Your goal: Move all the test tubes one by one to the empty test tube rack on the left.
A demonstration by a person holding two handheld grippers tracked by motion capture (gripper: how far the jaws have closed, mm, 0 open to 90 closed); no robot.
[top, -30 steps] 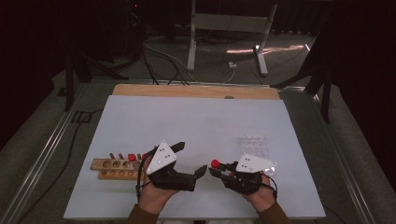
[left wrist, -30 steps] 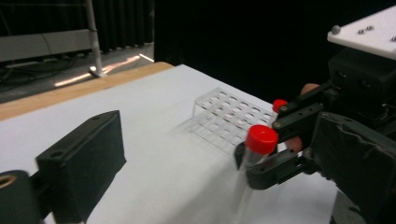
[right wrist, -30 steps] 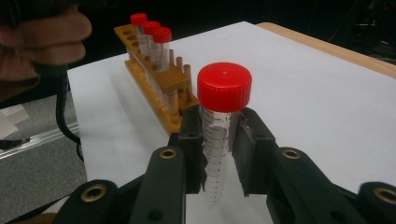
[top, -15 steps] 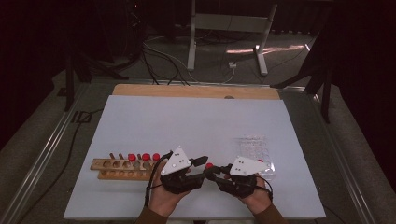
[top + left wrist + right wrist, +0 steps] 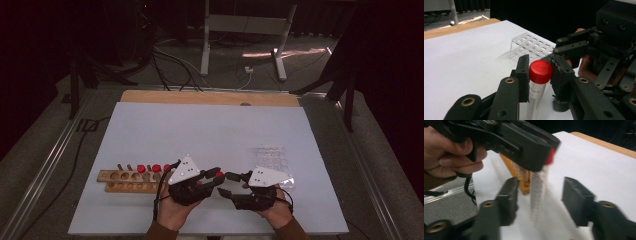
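1. High view: both grippers meet near the table's [image 5: 150, 120] front edge, midway along it. The left gripper [image 5: 216, 178] holds a red-capped tube [image 5: 219, 174] at its tips, and the right gripper [image 5: 231, 183] faces it, tips just beside the cap. A wooden rack [image 5: 127, 180] with more red-capped tubes sits toward the front left corner; a clear plastic rack [image 5: 272, 157] lies toward the front right. The step looks like a hand-over of the tube from the right gripper to the left, so the left hand should keep level until the right is well clear.

2. Left gripper view: the jaws have just been closing and now clamp the tube's red cap [image 5: 540, 72] from both sides, the graduated clear body hanging below toward the table. The grip sits on the cap alone, so it should stay firm, and the tube should be carried upright without swinging. The clear rack [image 5: 531, 46] stands beyond, near the table's edge, with its holes free.

3. Right gripper view: the jaws have just been opening and stand released either side of the tube body [image 5: 537, 191], neither pad touching it. The picture is blurred. Backing straight out along the jaws' own line should avoid knocking the hanging body; the wooden rack [image 5: 517, 177] lies behind.
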